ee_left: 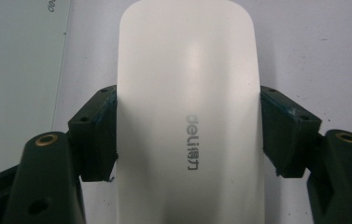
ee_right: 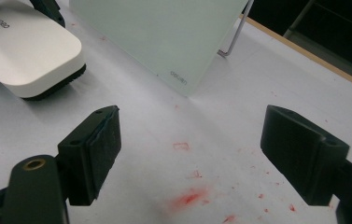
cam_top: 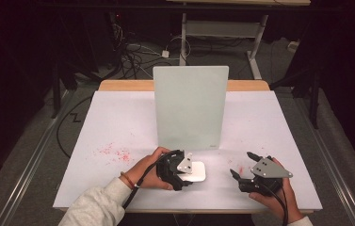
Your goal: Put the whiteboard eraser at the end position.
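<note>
Left hand-held gripper (cam_top: pixel 181 165) was clamped on the white rounded plastic board eraser (ee_left: pixel 190 112) resting on the white table (cam_top: pixel 118 122) before the upright pale-green glass board (cam_top: pixel 190 106); right hand-held gripper (cam_top: pixel 243 165) hovered, jaws apart and empty; red smudges (ee_right: pixel 188 198) unwiped, wiping judged barely begun.

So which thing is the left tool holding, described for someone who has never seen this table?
Start at the pale glass board standing upright mid-table. Just in front of its lower edge, toward the person, lies a white eraser with a rounded top, grey lettering and a dark underside, clamped between the left tool's jaws. It is the only white block there; the red marks nearby are just smears.
</note>
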